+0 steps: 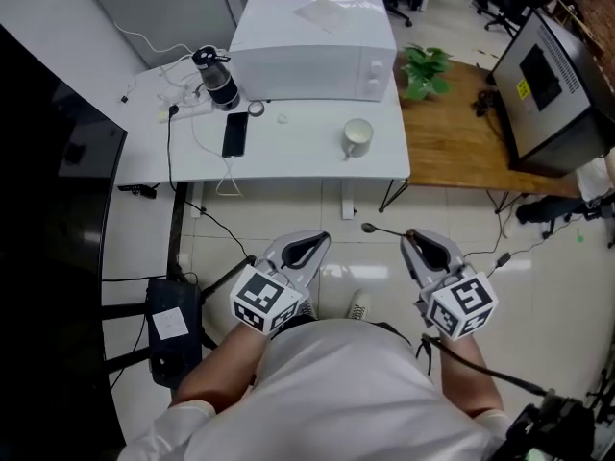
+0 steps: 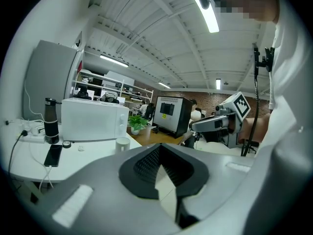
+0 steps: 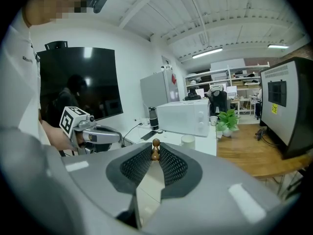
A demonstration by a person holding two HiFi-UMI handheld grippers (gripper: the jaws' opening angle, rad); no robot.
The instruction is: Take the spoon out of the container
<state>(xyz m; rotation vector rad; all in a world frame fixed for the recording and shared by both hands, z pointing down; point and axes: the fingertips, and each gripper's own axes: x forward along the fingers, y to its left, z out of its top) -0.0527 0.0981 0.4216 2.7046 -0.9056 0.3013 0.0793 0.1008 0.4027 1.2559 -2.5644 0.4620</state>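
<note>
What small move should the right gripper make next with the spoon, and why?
Probably carry the spoon forward and lay it on a bare part of the white table beside the cup. The right gripper is shut on the spoon's handle, over the floor and away from the table, so the spoon is already out of the cup. The left gripper is shut and empty.
</note>
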